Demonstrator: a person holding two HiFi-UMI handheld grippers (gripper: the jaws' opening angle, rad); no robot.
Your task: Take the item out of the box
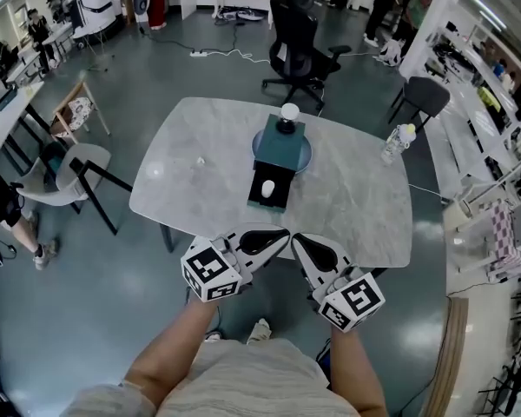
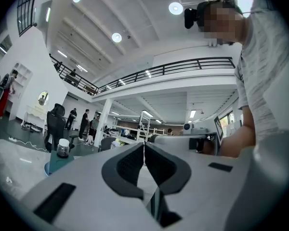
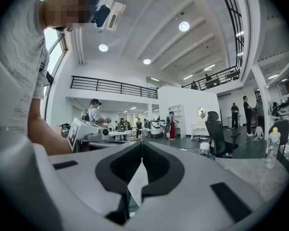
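– White item (image 1: 267,188) noted: it lies in a black tray (image 1: 276,201) that appears to be drawn out at the near end of the teal box (image 1: 283,139). The box is set on a blue plate (image 1: 306,158) at mid-table (image 1: 191,146). A white-capped jar (image 1: 288,113) is seen on the box top.
– Tongs?
– Left gripper (image 1: 282,233) and right gripper (image 1: 298,240) are held side by side at the near table edge, well short of the box. Both pairs of jaws are pressed together, with nothing between them.
– Step?
– Judged as the very start, the reach not yet made. Next, one pair of jaws would need to be spread, carried over the tray, lowered astride the item and closed. The item looks small and rounded, so slipping is a risk.
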